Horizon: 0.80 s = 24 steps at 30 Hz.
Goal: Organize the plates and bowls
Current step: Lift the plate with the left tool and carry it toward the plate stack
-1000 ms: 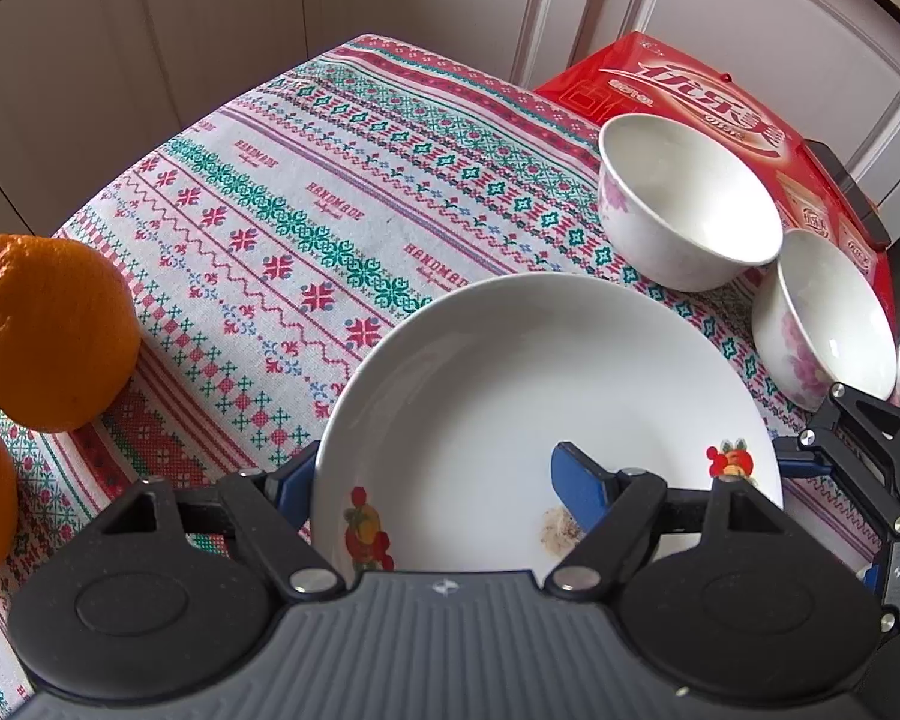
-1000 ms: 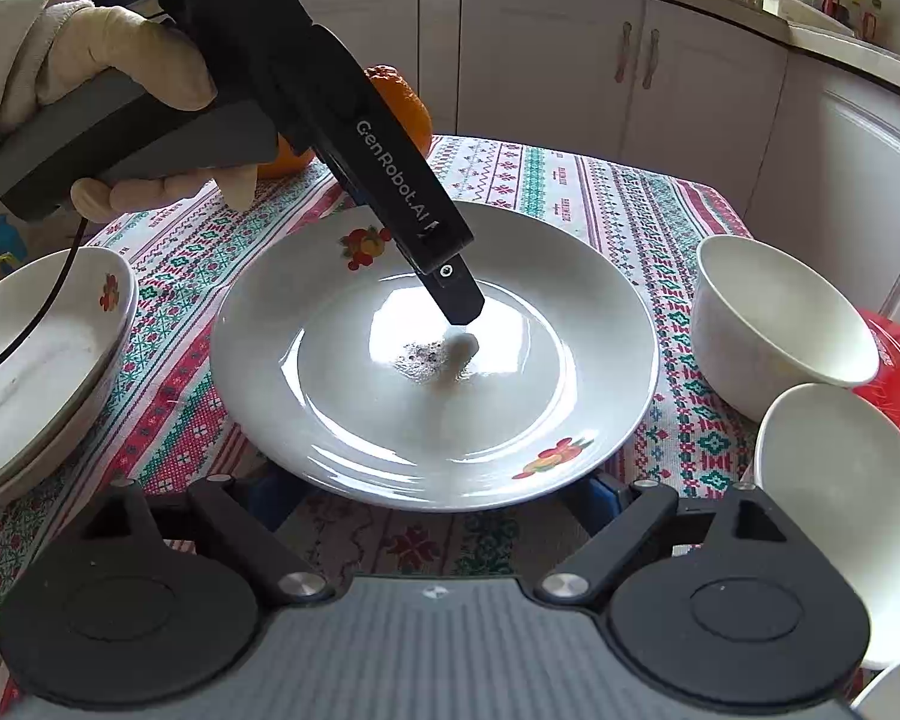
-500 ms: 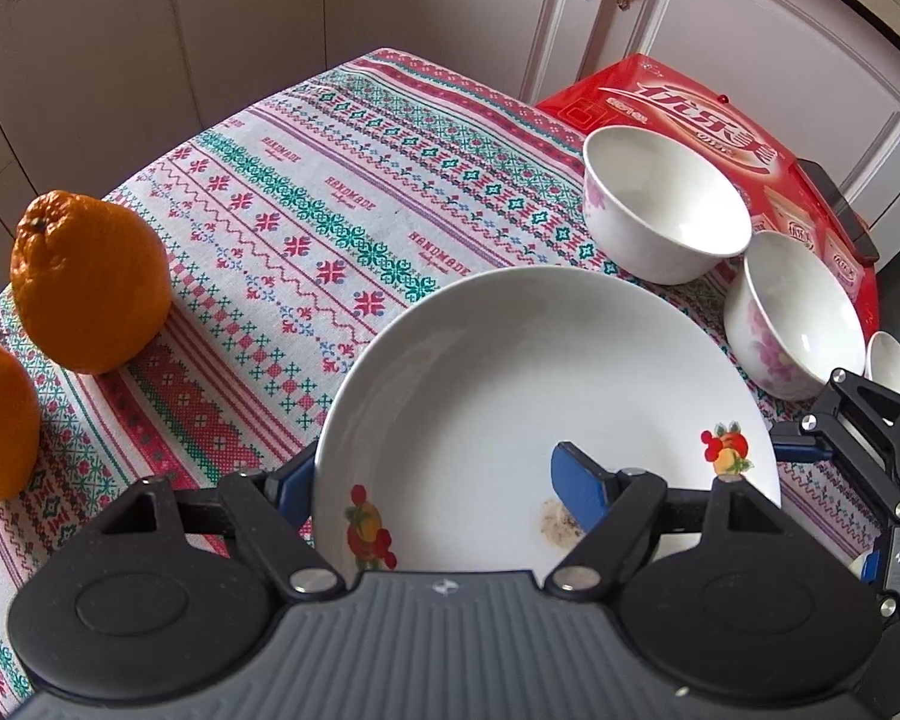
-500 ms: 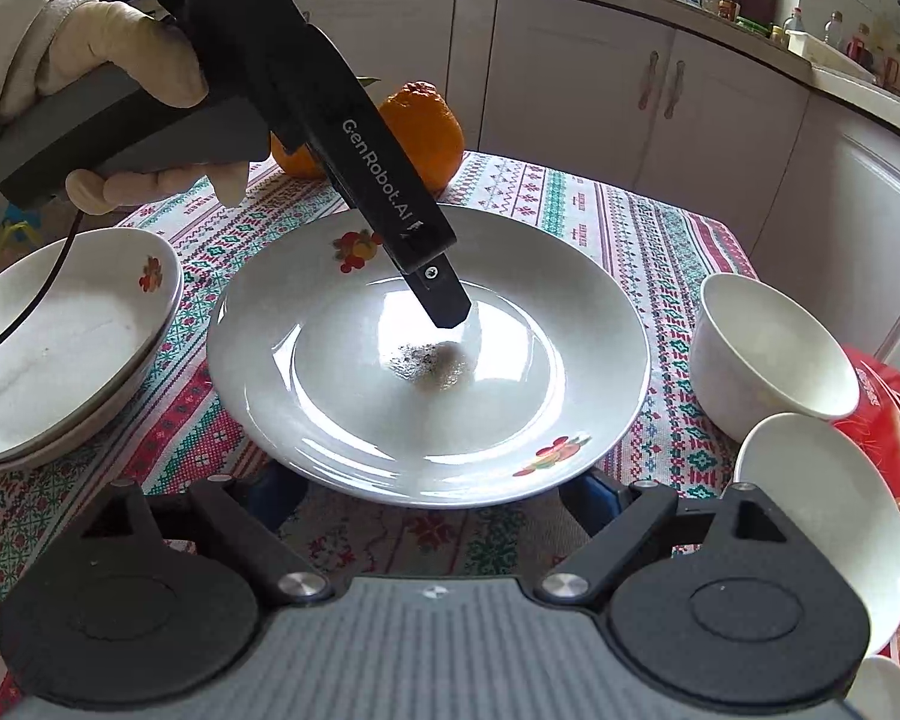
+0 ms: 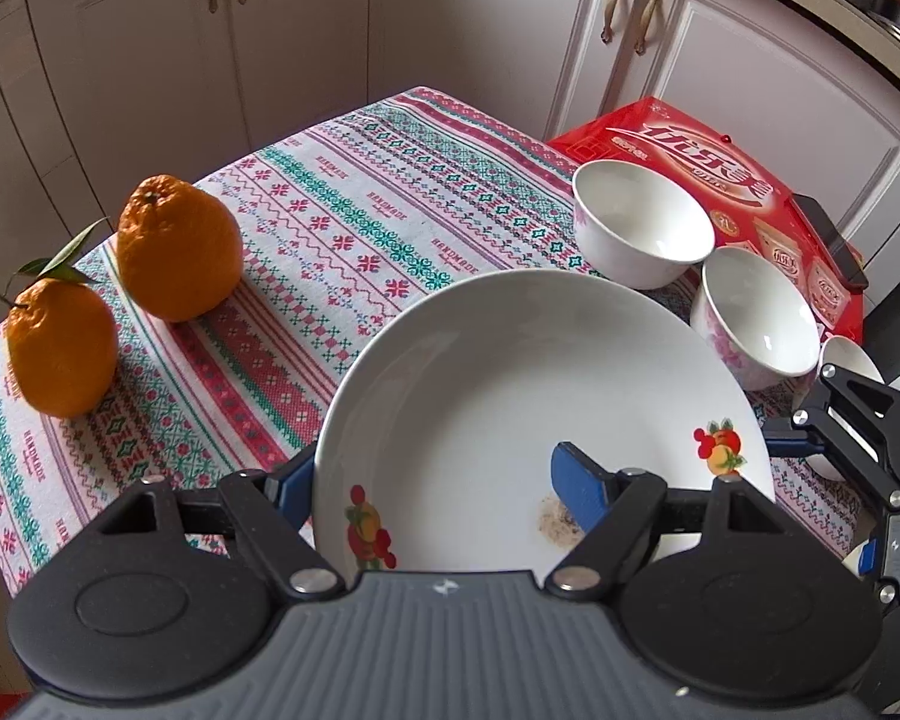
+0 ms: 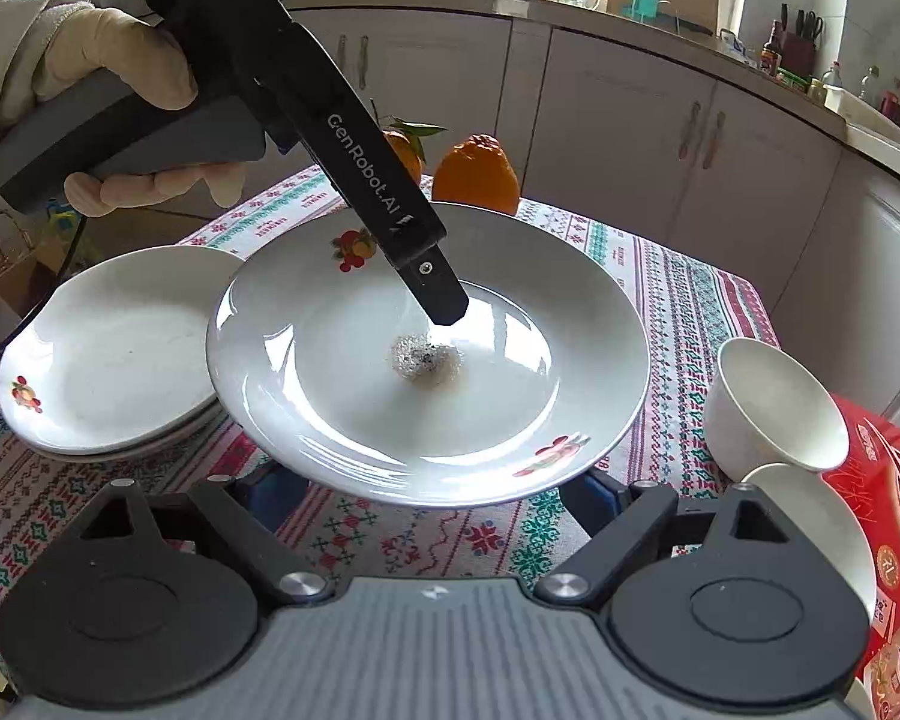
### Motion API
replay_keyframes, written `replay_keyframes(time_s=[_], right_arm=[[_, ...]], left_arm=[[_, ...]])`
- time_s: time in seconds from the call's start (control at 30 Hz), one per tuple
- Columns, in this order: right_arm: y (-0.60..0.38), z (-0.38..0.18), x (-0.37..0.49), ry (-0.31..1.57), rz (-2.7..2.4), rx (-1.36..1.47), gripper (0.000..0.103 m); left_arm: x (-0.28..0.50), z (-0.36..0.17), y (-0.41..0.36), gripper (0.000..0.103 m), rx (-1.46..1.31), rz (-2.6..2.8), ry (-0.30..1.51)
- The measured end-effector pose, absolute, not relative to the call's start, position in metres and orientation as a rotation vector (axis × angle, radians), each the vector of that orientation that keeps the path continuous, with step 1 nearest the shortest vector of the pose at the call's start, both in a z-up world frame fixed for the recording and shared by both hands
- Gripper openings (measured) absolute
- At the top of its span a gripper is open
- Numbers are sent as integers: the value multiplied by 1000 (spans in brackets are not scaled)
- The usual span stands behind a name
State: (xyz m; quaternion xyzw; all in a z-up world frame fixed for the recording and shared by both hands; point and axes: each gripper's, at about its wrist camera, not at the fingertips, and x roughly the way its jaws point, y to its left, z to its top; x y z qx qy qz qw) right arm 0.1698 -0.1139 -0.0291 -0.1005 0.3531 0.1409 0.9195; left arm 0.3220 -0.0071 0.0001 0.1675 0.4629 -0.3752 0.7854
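I have the plate (image 6: 426, 372) clear of the desk (image 5: 354, 252), carried by the left claw (image 5: 444, 480) alone: one finger lies on the inside, next to a gritty smear, and the other is under the near rim. That is a pinch on one edge only, so the whole weight hangs off it.

The right claw (image 6: 432, 489) sits below the plate's near edge with its jaws apart and nothing between them; I judge it is not bearing any load.

The stack (image 6: 120, 360) of plates lies to the left in the right wrist view, and the held plate's rim overlaps it in that view. I take it the stack is where this plate goes.

My worries:
- The glaze is slick. If I tilt further, the plate could pivot out of the pinch and drop.
- Coming in low, the rim may knock the stack sideways.
- The bowls (image 6: 774, 408) stand near on the right. A wide swing of the right claw could tip one.
- The smear means the plate goes on the stack dirty.
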Motion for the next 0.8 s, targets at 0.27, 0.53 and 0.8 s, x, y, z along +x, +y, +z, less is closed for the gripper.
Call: replay_keyframes(time_s=[0.27, 0.53, 0.8], right_arm=[[-91, -20, 156, 705, 372, -232, 93], [-68, -17, 146, 699, 439, -267, 93], [-49, -21, 144, 712, 493, -293, 93]], left_arm=[[298, 11, 31, 79, 308, -742, 985], [276, 10, 71, 79, 245, -681, 984], [262, 3, 102, 79, 194, -632, 996]])
